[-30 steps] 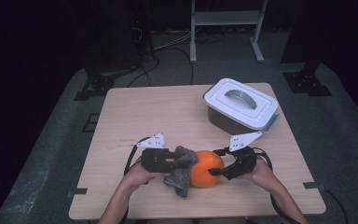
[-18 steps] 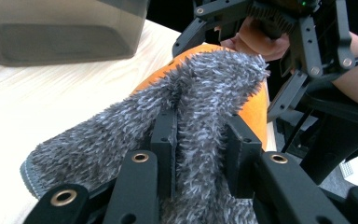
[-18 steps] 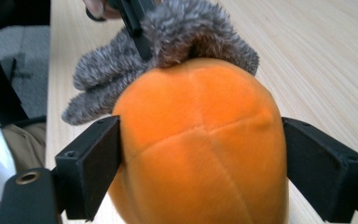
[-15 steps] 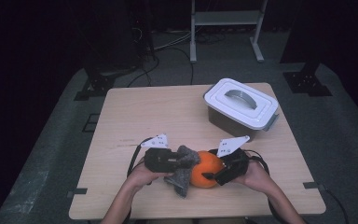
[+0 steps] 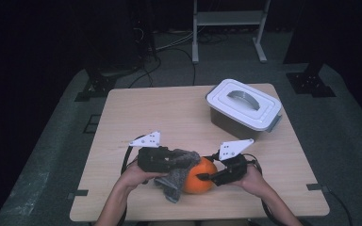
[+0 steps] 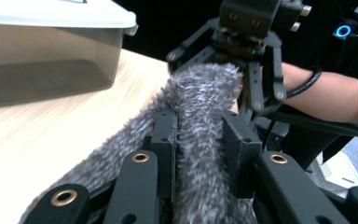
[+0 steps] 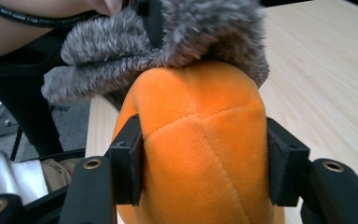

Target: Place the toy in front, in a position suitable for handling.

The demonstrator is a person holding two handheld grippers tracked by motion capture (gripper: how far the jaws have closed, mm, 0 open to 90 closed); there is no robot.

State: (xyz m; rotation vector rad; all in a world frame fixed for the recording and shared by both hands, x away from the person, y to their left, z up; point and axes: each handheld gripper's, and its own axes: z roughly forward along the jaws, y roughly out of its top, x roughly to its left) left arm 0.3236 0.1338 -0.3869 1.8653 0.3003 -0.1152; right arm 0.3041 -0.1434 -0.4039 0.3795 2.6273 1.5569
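Grey fur point(image 5: 175, 175) lies at the table's point(image 5: 151, 113) near edge, and our left claw point(image 6: 199, 140) clamps it. Just right, touching it, sits the orange ball point(image 7: 200, 140); our right claw point(image 7: 205, 161) clamps its sides. A lidded box point(image 5: 243, 109) stands far right.

Left gripper point(image 6: 198, 140): black jaws, brass-ringed pivot holes. Right gripper point(image 7: 204, 168) alike. White three-cornered plates, black cables, white sleeve.
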